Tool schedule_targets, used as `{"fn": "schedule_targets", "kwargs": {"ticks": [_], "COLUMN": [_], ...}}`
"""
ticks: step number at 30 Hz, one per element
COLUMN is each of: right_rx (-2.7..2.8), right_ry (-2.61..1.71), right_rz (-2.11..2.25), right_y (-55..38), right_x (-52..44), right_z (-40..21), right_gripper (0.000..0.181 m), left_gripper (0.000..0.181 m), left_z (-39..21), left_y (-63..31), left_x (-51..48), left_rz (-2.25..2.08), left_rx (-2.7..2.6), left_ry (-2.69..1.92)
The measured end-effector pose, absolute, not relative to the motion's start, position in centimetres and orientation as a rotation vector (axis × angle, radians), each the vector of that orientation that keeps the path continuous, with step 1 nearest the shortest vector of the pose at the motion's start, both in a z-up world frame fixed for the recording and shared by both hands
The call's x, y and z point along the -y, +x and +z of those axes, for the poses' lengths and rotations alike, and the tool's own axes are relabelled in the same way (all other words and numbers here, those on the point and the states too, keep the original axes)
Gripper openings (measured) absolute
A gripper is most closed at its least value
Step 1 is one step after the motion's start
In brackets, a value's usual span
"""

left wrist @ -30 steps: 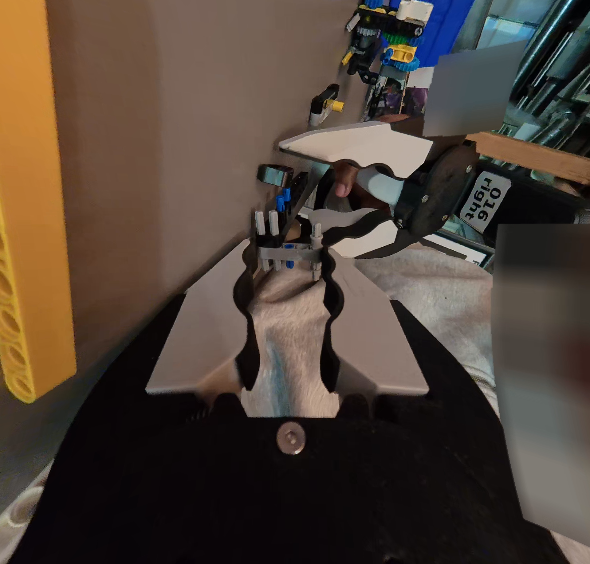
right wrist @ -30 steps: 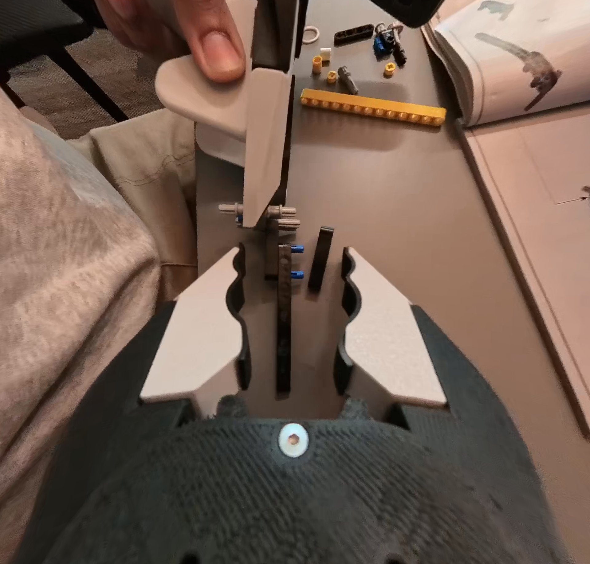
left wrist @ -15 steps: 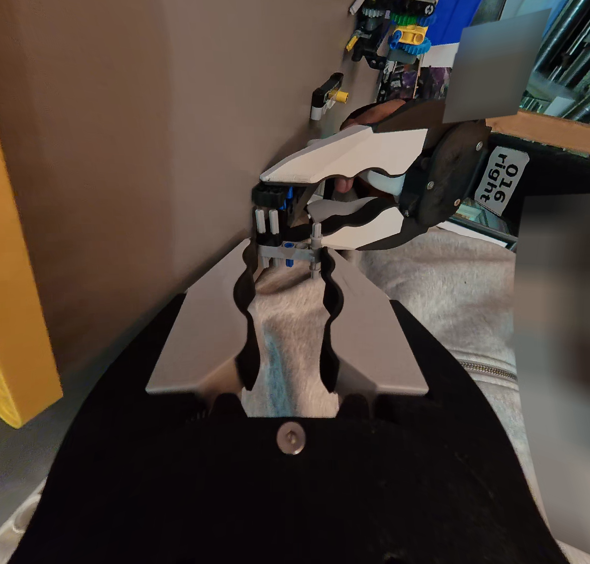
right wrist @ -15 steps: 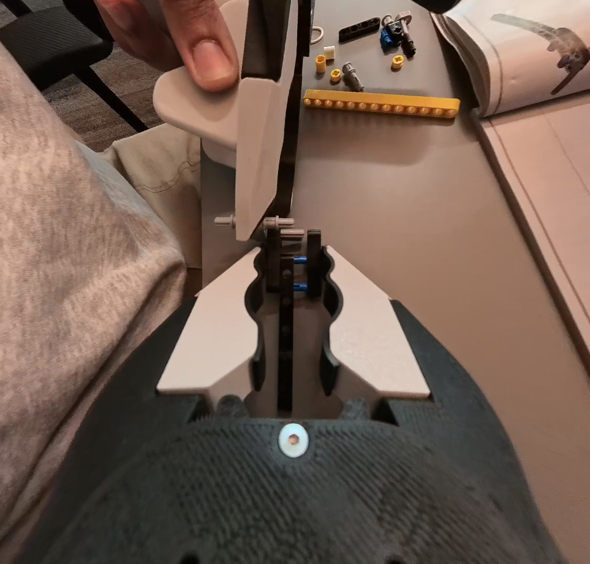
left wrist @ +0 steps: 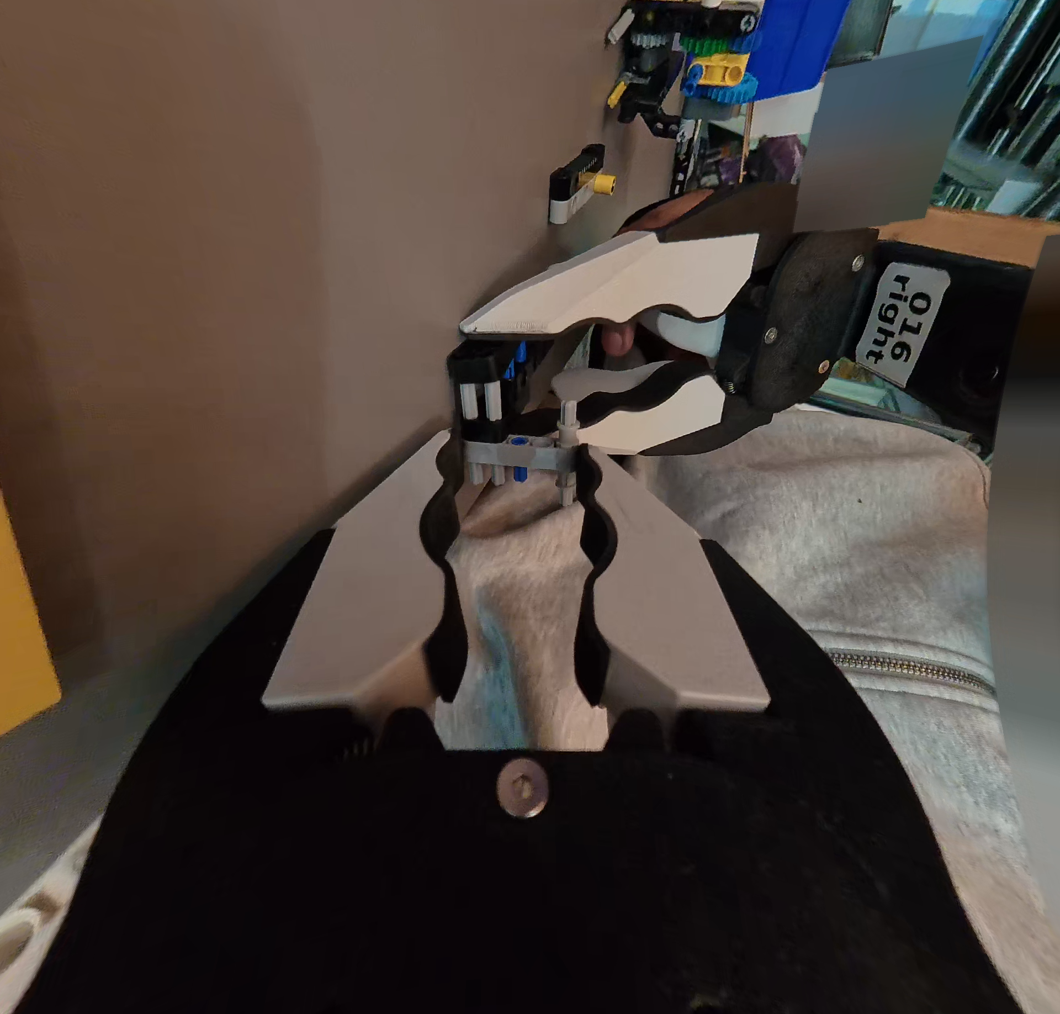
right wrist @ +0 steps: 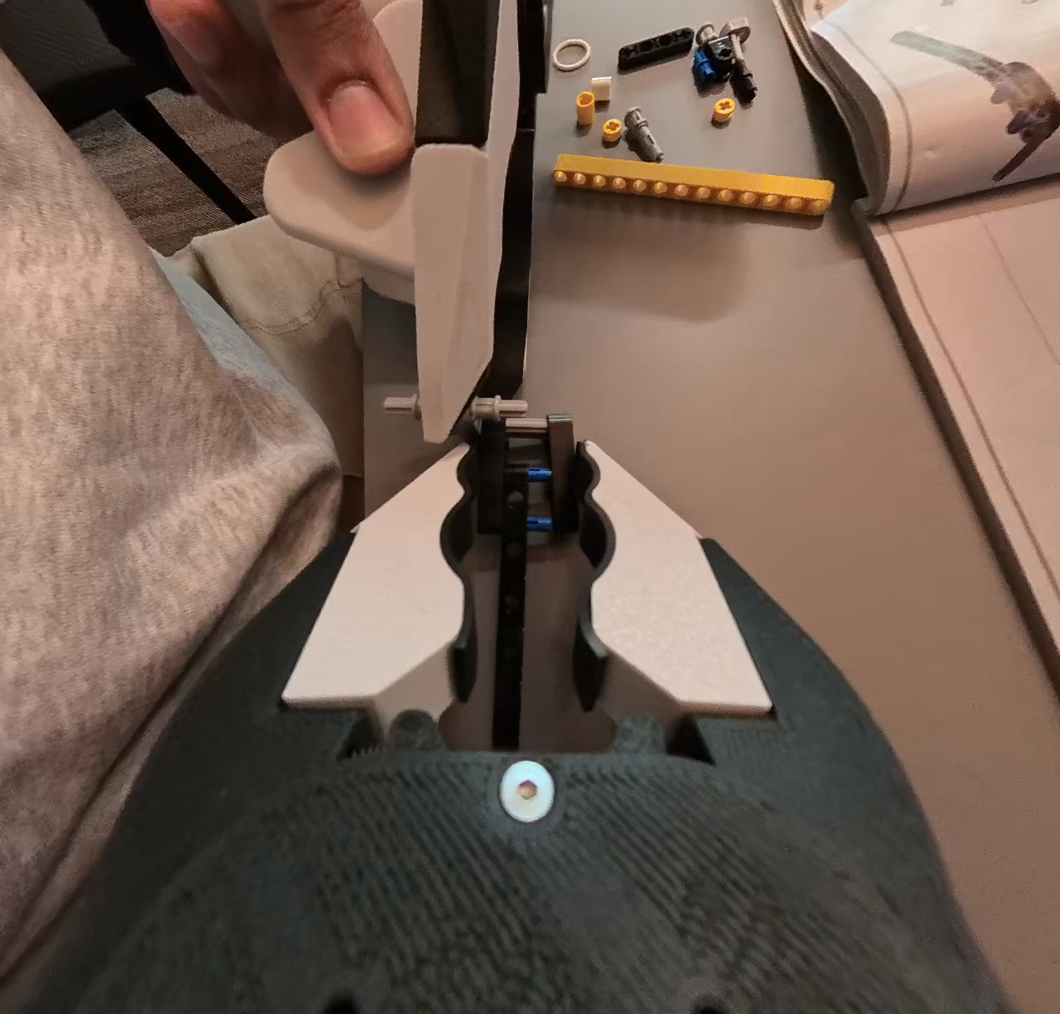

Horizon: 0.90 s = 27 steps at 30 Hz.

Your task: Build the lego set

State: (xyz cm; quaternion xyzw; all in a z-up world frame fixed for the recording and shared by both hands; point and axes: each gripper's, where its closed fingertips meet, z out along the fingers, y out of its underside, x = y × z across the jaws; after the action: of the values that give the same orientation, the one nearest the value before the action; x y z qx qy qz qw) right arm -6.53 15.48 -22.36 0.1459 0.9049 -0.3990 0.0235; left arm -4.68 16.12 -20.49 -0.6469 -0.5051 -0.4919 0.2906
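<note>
My left gripper is shut on a small grey beam that carries grey pins and a blue pin. A black beam assembly stands on that grey beam. My right gripper is shut on this assembly, squeezing a short black beam onto two blue pins beside a long black beam that runs back between its fingers. In the left wrist view my right gripper reaches in from the right. In the right wrist view my left gripper hangs in from above, with a thumb on it.
A long yellow beam, several small loose parts and an open instruction booklet lie farther back on the brown table. A built model and a small black-and-white piece show in the left view. A grey sleeve is close on the left.
My right gripper went from open to shut, moving in and pressing the loose short black beam onto the blue pins. My left gripper kept its hold on the grey beam.
</note>
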Motion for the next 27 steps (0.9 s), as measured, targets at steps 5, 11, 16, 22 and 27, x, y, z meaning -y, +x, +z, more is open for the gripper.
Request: {"fn": "schedule_targets", "kwargs": {"ticks": [5,11,16,22,27], "right_rx": [-2.842,-2.842,-2.843,-2.779,-2.765], "right_ry": [0.435,0.441,0.443,0.516,0.591], "right_rz": [-1.233,-1.223,-1.201,-1.201,-1.194], "right_y": [-6.47,-6.4,-6.37,-6.35,-6.45], "right_x": [-15.58,-15.62,-15.65,-15.72,-15.75], "right_z": [-22.34,-22.36,-22.38,-22.29,-22.27], "right_gripper": [0.032,0.032,0.032,0.033,0.032], "left_gripper": [0.036,0.036,0.036,0.036,0.036], "left_z": [-20.48,-20.47,-20.45,-20.41,-20.4], "left_y": [-4.63,-4.66,-4.63,-4.77,-4.9], "left_x": [-16.17,-16.23,-16.25,-16.27,-16.25], "left_rz": [-1.29,-1.277,-1.272,-1.274,-1.266], "left_rx": [1.367,1.373,1.377,1.386,1.4], "left_ry": [-1.69,-1.668,-1.658,-1.636,-1.625]}}
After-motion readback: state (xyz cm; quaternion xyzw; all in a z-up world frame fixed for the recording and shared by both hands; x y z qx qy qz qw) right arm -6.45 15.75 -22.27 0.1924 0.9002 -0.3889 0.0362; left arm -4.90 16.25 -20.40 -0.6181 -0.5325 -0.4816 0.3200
